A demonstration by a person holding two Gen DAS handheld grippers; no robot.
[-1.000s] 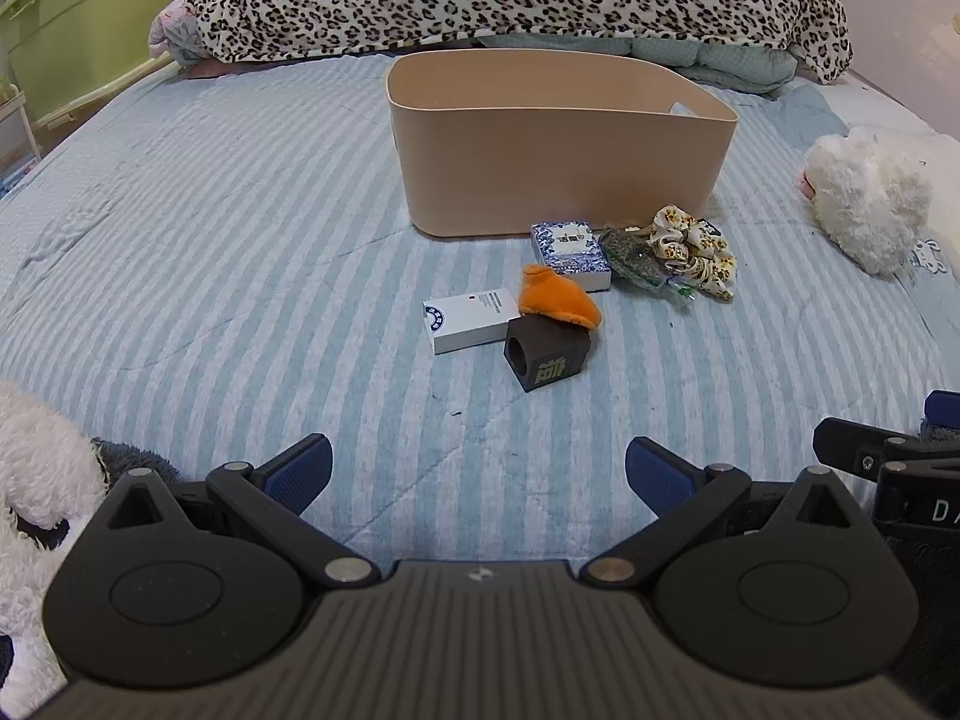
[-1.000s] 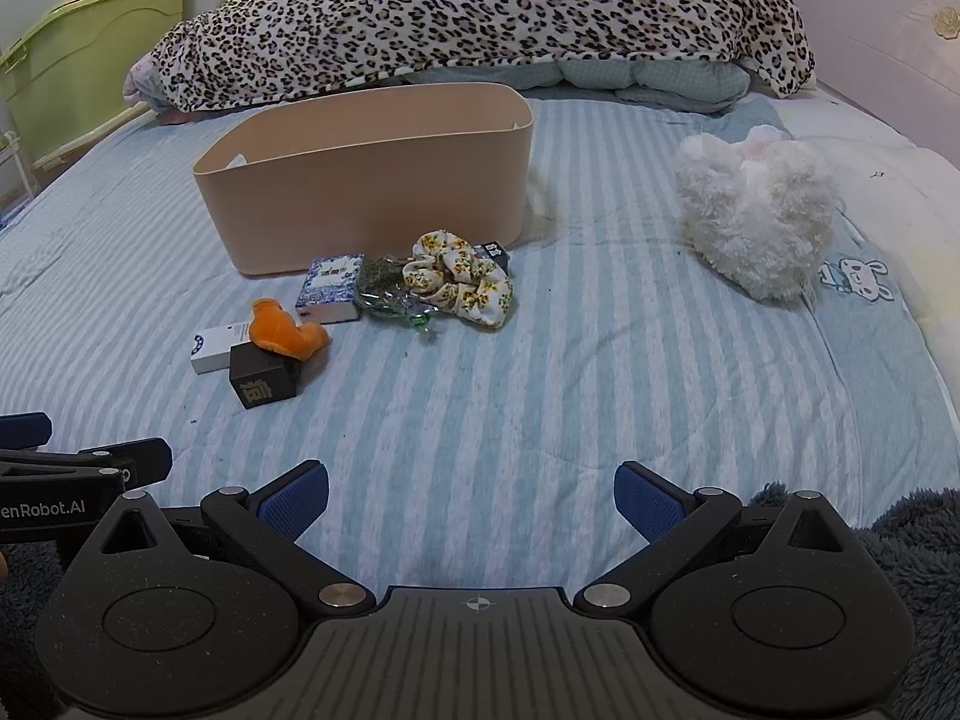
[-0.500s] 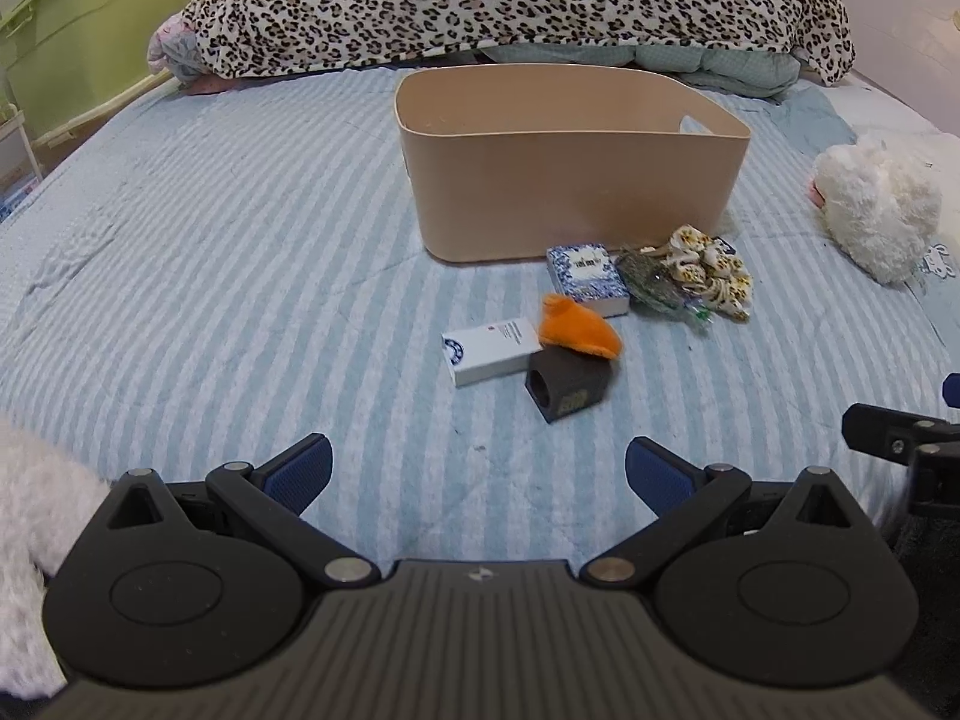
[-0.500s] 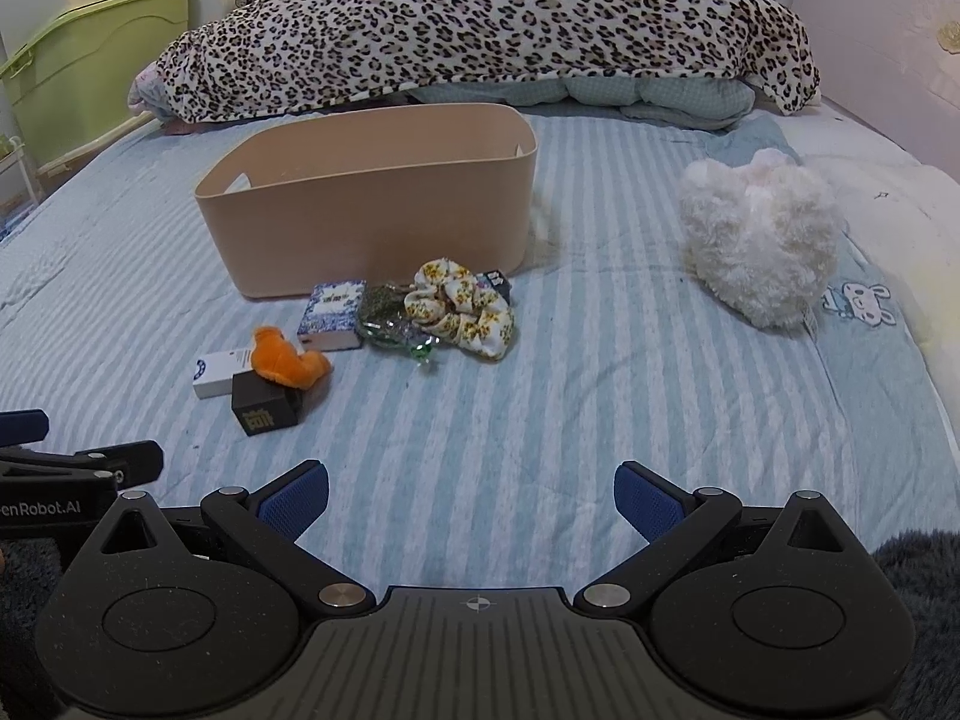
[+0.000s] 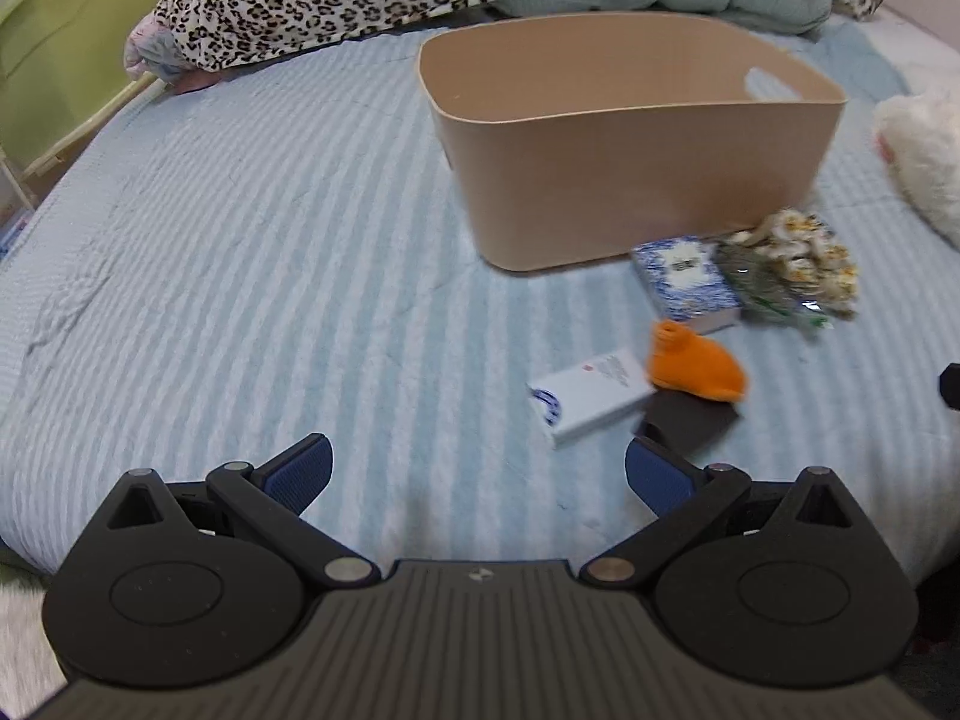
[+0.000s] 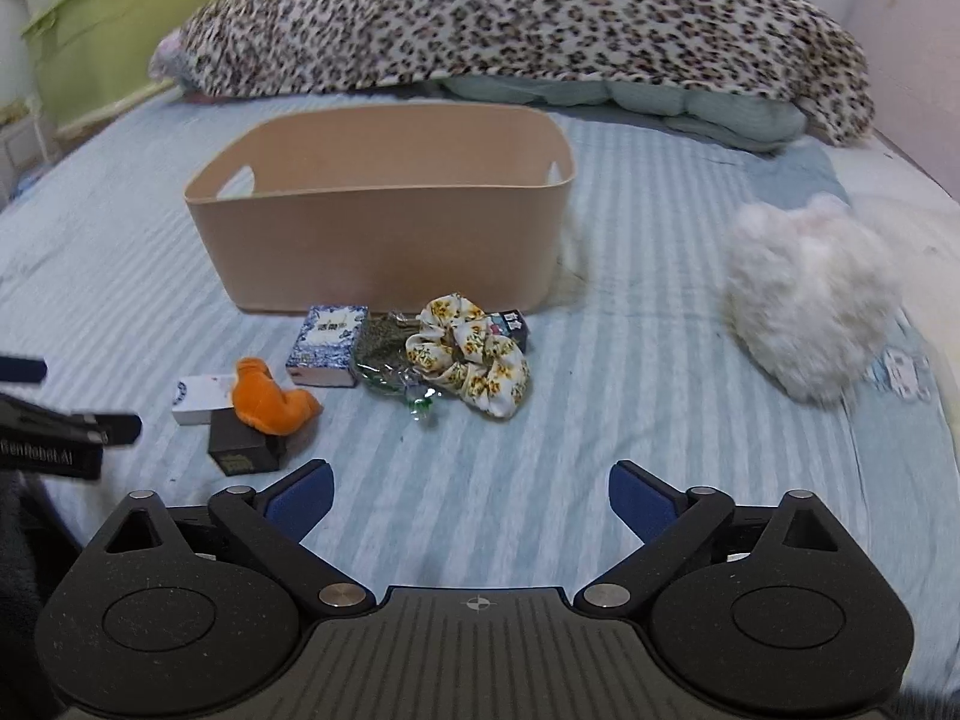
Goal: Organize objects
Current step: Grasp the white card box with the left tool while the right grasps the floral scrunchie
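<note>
A beige bin (image 5: 630, 138) (image 6: 384, 228) stands empty on the striped bed. In front of it lie a blue patterned box (image 5: 687, 279) (image 6: 329, 343), a floral scrunchie (image 5: 798, 258) (image 6: 468, 354), a green foil packet (image 6: 384, 360), an orange plush (image 5: 696, 369) (image 6: 270, 399), a white box (image 5: 591, 402) (image 6: 195, 399) and a black box (image 5: 690, 420) (image 6: 246, 450). My left gripper (image 5: 477, 474) is open and empty, just left of the white box. My right gripper (image 6: 471, 501) is open and empty, near the black box.
A white fluffy plush (image 6: 810, 312) (image 5: 924, 150) lies right of the bin. A leopard-print blanket (image 6: 510, 18) is heaped at the bed's far end. A green storage bin (image 5: 66, 30) stands off the bed at the left. The left gripper's body shows at the right wrist view's left edge (image 6: 54, 438).
Both grippers have moved forward toward the small objects and the bin, which now look larger and closer. Both stay open. Nothing on the bed has moved.
</note>
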